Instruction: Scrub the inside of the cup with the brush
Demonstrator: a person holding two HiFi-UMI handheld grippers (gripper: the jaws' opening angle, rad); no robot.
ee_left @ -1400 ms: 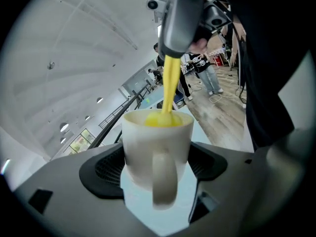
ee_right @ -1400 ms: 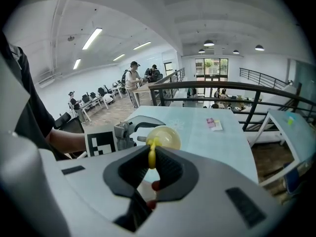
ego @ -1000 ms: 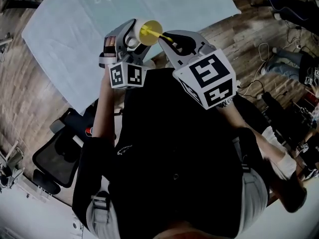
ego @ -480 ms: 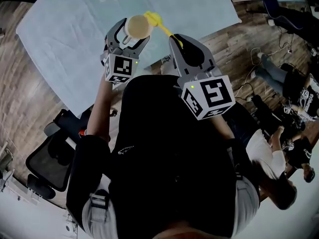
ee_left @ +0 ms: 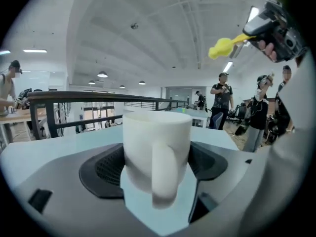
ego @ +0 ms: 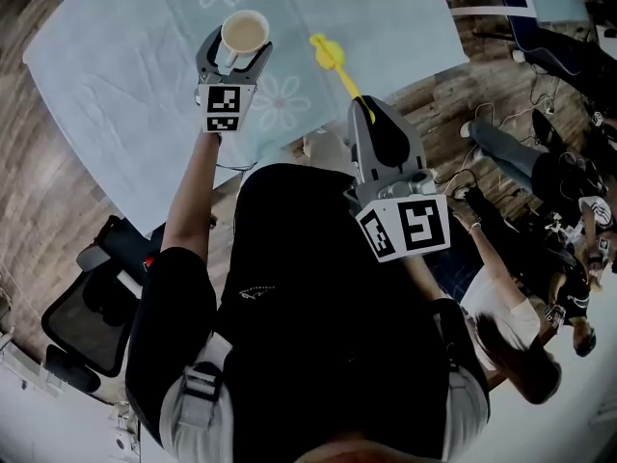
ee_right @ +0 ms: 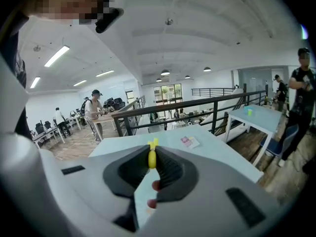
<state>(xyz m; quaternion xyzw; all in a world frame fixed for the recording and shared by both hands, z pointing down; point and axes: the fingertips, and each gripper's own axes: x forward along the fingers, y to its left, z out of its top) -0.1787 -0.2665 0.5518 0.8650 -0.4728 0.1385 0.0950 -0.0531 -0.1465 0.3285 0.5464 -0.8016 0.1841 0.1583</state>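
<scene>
A white cup (ego: 244, 33) stands upright over the light blue tablecloth, with my left gripper (ego: 237, 48) shut on its sides. In the left gripper view the cup (ee_left: 155, 152) fills the gap between the jaws, handle toward the camera. My right gripper (ego: 363, 110) is shut on the thin handle of a yellow brush (ego: 331, 58), whose head points up and away, right of the cup and clear of it. The brush handle (ee_right: 152, 157) shows pinched between the right jaws. From the left gripper view the brush (ee_left: 222, 46) hangs high at the right.
The table (ego: 116, 75) carries a pale blue cloth with flower prints. A black chair (ego: 87, 307) sits at lower left on the wood floor. People (ego: 540, 258) and cables are at the right, beyond the table's corner.
The brush head, inside the cup a second ago, has come out. My left gripper carried the cup away over the table; the right gripper drew back to the right with the brush.
</scene>
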